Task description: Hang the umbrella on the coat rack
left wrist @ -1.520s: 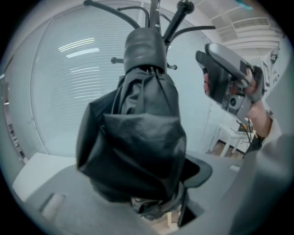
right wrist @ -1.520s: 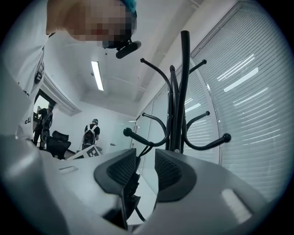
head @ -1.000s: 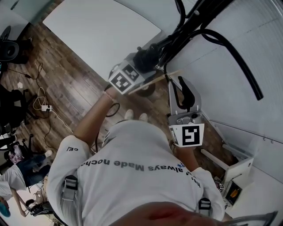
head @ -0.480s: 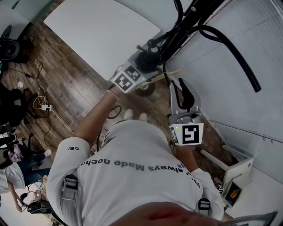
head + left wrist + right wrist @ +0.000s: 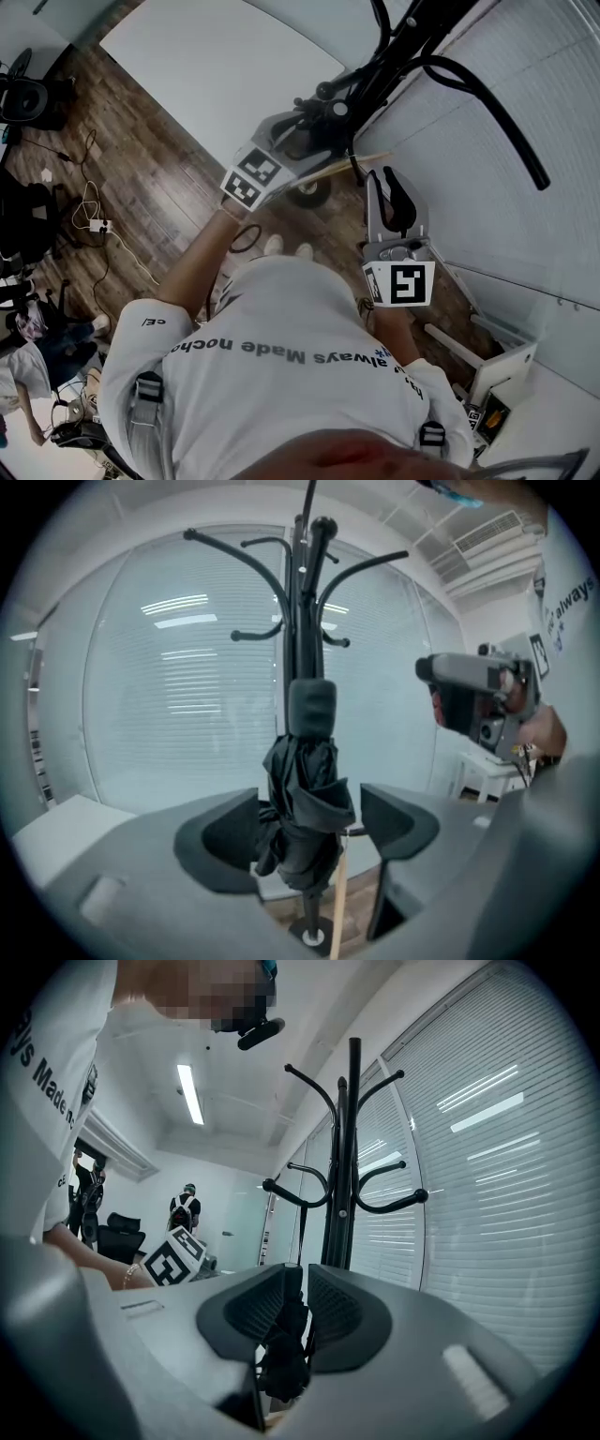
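Having just opened wide around the folded umbrella (image 5: 305,799), the left gripper (image 5: 309,805) leaves it to the right gripper (image 5: 302,1275), whose just-tightened pinch could slip.

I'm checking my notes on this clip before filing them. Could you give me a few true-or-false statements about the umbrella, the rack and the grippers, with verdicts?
1. The left gripper's jaws stand wide apart around the folded umbrella. True; they have just been opening, and the pads are off it.
2. The umbrella is opened out. False: it is folded up, and it is black.
3. The coat rack stands in front of slatted blinds. True.
4. The right gripper's jaws gape as wide as the left's. False: they are nearly together on a thin dark part of the umbrella, having just been closing.
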Motion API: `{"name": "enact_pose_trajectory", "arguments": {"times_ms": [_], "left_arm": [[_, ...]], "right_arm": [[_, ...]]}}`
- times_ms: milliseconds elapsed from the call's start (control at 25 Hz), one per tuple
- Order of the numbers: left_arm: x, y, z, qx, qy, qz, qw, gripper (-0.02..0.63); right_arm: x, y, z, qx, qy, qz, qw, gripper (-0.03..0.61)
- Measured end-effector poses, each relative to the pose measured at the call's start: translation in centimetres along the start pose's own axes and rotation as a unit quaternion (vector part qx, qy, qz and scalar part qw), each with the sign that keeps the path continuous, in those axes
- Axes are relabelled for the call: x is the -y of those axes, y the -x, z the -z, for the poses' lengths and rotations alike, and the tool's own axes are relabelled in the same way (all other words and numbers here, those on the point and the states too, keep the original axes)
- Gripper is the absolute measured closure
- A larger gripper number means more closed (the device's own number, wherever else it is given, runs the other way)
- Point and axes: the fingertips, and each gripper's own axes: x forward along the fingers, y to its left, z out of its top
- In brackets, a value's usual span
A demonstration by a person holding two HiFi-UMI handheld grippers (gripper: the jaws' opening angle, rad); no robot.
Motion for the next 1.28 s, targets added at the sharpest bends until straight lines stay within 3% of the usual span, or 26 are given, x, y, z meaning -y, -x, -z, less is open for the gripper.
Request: {"name": "enact_pose_trajectory", "arguments": {"times_ms": [200, 400, 720, 960, 1280], "left_arm": [[0.3, 3.6, -2.3, 0.036, 0.017, -0.025, 0.9989, 0.294], [1.6, 7.8, -5.1, 0.092, 0.034, -0.038, 0.9945, 0.411], [3.3, 11.9, -6.4, 0.139, 0.057, -0.067, 0.9863, 0.533], [3.8, 13.0, -5.4, 0.138, 0.077, -0.087, 0.9835, 0.535], [4.7, 12.9, -5.8, 0.151, 0.062, -0.098, 0.9816, 0.525]], "right_arm": [[0.4, 0.0, 0.1, 0.000, -0.009, 0.001, 1.000, 0.512], [0.1, 0.1, -0.4, 0.000, -0.019, -0.005, 1.000, 0.524], [-0.7, 0.5, -0.9, -0.004, -0.027, -0.020, 0.999, 0.540], [-1.6, 1.1, -1.1, -0.008, -0.028, -0.028, 0.999, 0.546], [-2.3, 1.5, -0.4, -0.019, -0.029, -0.037, 0.999, 0.551]]}}
